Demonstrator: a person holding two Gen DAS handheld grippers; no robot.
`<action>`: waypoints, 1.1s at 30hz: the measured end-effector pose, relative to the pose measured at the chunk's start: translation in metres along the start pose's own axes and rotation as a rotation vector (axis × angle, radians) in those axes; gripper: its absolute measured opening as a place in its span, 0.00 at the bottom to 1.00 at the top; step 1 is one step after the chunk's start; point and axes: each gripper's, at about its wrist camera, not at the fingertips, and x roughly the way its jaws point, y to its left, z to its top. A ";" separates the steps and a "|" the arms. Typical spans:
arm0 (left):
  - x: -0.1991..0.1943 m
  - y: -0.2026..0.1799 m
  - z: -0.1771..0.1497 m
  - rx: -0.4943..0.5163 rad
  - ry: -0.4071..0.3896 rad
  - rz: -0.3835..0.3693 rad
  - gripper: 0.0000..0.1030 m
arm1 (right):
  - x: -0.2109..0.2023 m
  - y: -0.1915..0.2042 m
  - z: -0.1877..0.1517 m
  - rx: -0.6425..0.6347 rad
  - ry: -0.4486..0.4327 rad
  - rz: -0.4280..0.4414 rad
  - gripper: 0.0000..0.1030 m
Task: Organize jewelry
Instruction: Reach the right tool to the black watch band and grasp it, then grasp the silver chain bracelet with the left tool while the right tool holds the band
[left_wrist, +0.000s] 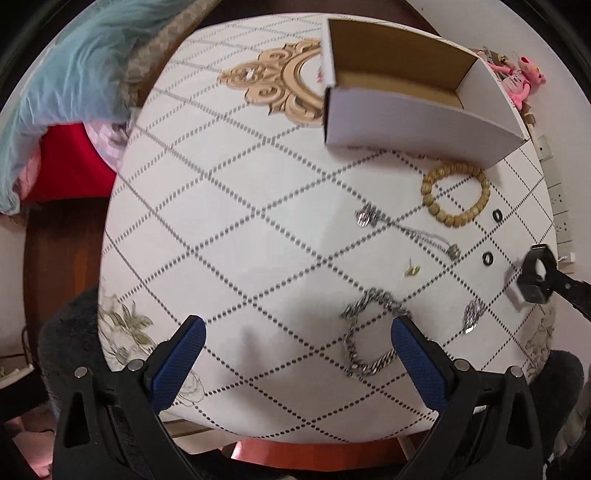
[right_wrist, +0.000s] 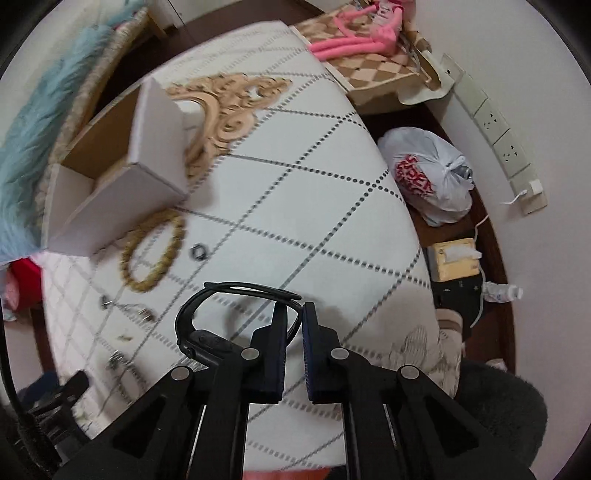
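Note:
An open white cardboard box stands at the far side of the table; it also shows in the right wrist view. A wooden bead bracelet lies just in front of it, also in the right wrist view. A silver chain bracelet lies by my open, empty left gripper. Silver earrings, a thin chain, two black rings and a small gold piece are scattered nearby. My right gripper is shut on a black watch by its strap, above the table; the watch also shows in the left wrist view.
The table has a white quilted diamond-pattern cover. A pink plush toy and checkered box sit behind it. A white plastic bag, a small yellow box and wall sockets are to the right. Blue fabric lies left.

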 end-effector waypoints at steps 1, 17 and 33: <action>0.003 0.003 -0.003 -0.004 0.009 -0.015 0.99 | -0.005 0.004 -0.003 0.000 -0.009 0.010 0.08; 0.028 -0.036 -0.028 0.169 -0.027 -0.090 0.03 | -0.022 -0.014 -0.045 0.030 -0.046 0.002 0.08; -0.040 0.023 -0.013 0.058 -0.143 -0.257 0.00 | -0.043 0.003 -0.046 0.016 -0.093 0.061 0.08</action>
